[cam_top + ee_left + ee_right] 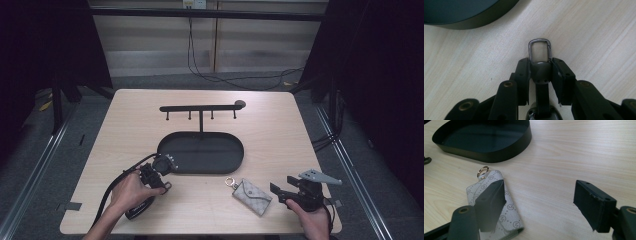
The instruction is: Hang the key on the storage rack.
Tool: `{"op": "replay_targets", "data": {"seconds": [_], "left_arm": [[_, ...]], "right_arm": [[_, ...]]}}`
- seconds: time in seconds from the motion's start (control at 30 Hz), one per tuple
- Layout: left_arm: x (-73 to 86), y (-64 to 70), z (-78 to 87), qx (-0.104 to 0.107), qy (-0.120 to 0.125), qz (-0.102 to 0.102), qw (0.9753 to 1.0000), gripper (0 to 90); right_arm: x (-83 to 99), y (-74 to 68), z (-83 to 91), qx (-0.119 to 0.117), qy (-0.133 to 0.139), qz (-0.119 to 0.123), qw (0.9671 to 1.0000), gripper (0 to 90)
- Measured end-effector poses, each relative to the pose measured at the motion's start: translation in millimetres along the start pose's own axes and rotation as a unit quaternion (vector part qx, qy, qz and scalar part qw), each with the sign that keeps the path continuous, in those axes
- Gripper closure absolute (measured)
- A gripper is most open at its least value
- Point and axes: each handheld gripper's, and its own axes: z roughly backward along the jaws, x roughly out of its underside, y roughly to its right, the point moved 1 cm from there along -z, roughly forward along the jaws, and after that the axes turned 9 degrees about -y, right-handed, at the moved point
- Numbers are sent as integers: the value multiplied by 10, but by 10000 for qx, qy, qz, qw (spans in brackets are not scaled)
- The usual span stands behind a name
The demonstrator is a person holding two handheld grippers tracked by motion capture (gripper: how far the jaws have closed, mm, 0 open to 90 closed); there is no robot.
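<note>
My left gripper (540, 65) is shut on a dark key clip (541, 72), whose metal carabiner loop (539, 51) sticks out past the jaws just above the table. In the high view that gripper (162, 184) is held just off the front left rim of the black oval tray (235, 162). A grey patterned key pouch (252, 196) with a gold ring (230, 182) lies flat at the front right. My right gripper (280, 190) stands open just right of it. Its one jaw hangs over the pouch (510, 206), the other over bare wood; nothing is between them (540, 184).
A black rack (201, 108) with several small hooks rises on a post from the tray's back edge. The tray (499, 155) is empty inside. Black frame posts stand at both sides of the table, and cables run on the floor behind it.
</note>
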Motion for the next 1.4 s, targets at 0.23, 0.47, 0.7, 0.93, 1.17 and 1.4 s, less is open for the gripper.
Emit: {"op": "replay_targets", "data": {"seconds": [0.23,0.47,0.7,0.93,1.17,1.4], "left_arm": [[-71,26,10,-78,-311,-63,9995,701],[-70,17,4,-32,-262,51,9996,703],[-71,9,9,-8,-275,47,9996,703],[-71,-19,11,82,-249,124,9996,704],[-61,-18,51,219,-261,28,9994,704],[-8,-100,158,244,-100,263,9993,704]], "right_arm": [[4,-1,5,-16,13,17,10000,253],[1,-9,2,-38,-14,37,10000,253],[-1,-11,0,-54,-21,40,10000,252],[-1,-12,1,-46,-14,40,10000,253],[-2,-9,1,-35,-7,25,10000,253],[-4,1,-7,-4,-5,-5,10000,252]]}}
